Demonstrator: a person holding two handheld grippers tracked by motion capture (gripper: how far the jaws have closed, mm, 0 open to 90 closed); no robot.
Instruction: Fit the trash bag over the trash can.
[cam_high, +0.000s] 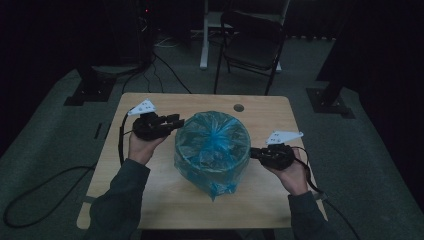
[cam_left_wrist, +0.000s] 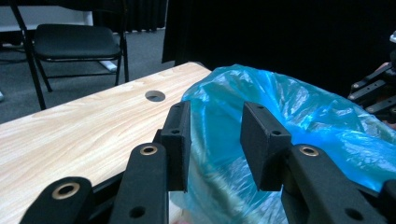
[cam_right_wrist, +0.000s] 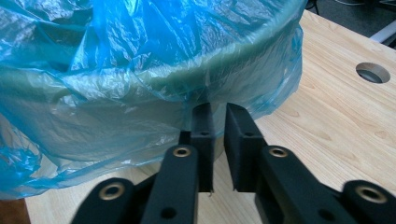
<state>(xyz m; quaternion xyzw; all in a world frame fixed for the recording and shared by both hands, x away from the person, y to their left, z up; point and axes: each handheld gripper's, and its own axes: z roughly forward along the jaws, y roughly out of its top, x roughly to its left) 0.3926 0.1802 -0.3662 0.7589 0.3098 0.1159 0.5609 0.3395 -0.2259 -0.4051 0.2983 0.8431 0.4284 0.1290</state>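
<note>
A round bin lined with a crinkled blue plastic bag (cam_high: 212, 145) stands mid-table; the bag's film folds over the rim and hangs down the sides. My left gripper (cam_high: 175, 121) is at the bag's upper left edge, open. In the left gripper view its jaws (cam_left_wrist: 212, 109) stand wide, with the bag (cam_left_wrist: 303, 107) bulging right behind them. My right gripper (cam_high: 252, 152) is against the bag's right side. In the right gripper view its jaws (cam_right_wrist: 217, 108) are nearly together with a narrow gap, tips just under the rim against the bag (cam_right_wrist: 140, 70). Whether film sits between them is unclear.
The wooden table (cam_high: 150, 200) has a round cable hole (cam_high: 238, 107) behind the bin. A black folding chair (cam_high: 252, 45) stands beyond the far edge. Cables trail over the dark floor at left. The person's forearms come in from the near edge.
</note>
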